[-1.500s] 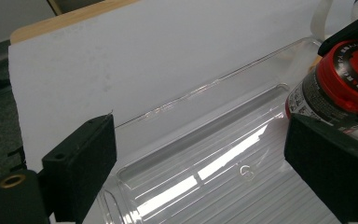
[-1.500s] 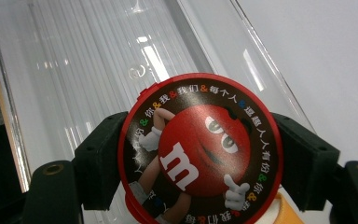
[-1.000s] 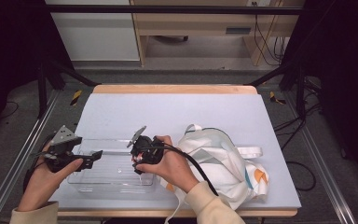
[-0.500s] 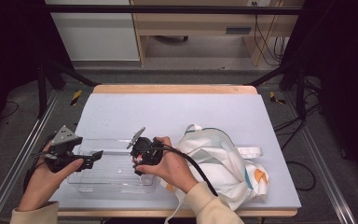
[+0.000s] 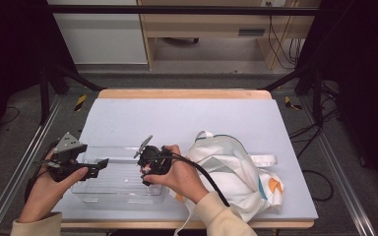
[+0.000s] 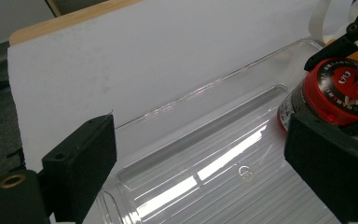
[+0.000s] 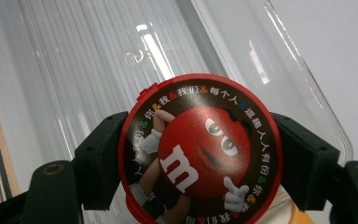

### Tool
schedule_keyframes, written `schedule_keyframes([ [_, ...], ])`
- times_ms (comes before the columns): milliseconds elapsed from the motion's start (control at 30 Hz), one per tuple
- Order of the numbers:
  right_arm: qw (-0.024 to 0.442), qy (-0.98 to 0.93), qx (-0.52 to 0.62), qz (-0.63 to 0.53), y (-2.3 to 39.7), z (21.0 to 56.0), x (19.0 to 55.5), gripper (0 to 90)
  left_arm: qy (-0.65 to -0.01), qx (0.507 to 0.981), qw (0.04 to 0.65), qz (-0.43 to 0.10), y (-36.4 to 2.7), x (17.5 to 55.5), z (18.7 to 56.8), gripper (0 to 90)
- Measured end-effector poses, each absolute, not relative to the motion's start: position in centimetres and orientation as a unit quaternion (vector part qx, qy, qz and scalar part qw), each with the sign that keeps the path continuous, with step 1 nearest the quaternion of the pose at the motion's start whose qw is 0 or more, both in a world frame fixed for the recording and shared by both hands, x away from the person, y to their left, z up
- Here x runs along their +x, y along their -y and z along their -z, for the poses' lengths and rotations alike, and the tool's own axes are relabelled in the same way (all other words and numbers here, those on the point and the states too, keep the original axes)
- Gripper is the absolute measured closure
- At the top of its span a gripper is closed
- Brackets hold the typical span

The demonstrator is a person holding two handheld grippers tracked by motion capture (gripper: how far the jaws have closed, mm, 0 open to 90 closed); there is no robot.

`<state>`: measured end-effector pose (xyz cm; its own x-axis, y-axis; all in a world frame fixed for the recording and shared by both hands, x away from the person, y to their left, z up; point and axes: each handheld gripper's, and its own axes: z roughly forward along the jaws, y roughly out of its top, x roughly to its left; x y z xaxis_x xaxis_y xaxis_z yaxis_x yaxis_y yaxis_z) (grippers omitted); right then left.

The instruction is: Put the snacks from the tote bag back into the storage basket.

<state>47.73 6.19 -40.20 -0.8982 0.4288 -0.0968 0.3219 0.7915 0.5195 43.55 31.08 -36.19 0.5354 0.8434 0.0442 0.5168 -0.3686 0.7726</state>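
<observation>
The M&M's candy jar (image 7: 200,156) sits between the jaws of your right hand-held gripper (image 7: 200,163), clamped across its round red lid, so the pads press on either side of the rim and the printed face looks straight up at that gripper's camera. You are holding it low over the right end of the clear plastic tray (image 5: 113,189), and the ribbed tray floor shows just behind the lid; whether the jar's base already touches that floor you cannot tell from these views. Gripping by the lid keeps the jar upright and leaves its body free to go down inside the tray walls.

In the left gripper view the same jar (image 6: 338,93) appears at the far right, with the right gripper's black jaws closed around its cap. Your left hand-held gripper (image 6: 205,182) stands wide open with nothing between its jaws, hovering over the near left end of the tray (image 6: 205,140). Placed there, it looks ready to steady the light tray if the jar nudges it.

The tray lies on the near left part of the table (image 5: 187,118), whose pale blue cover is bare behind it. Just to the right of your right hand lies a white cloth tote bag (image 5: 231,167), crumpled, with its strap trailing toward the table's right edge.
</observation>
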Motion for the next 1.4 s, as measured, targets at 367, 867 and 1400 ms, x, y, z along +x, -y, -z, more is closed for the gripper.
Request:
schedule_keyframes([
  [367, 0.101, -0.943, 0.202, -0.245, -6.36, 40.69, 47.91, 25.8, -0.427, 0.797, 0.365, -0.224, -31.07, 43.55, 36.18, 9.2],
  [867, 0.096, -0.945, 0.202, -0.241, -6.41, 41.01, 48.12, 25.7, -0.425, 0.798, 0.364, -0.223, -30.96, 43.56, 36.21, 9.2],
  [1400, 0.09, -0.935, 0.208, -0.271, -5.5, 40.27, 47.7, 18.4, -0.427, 0.799, 0.361, -0.222, -31.12, 43.65, 36.33, 9.1],
])
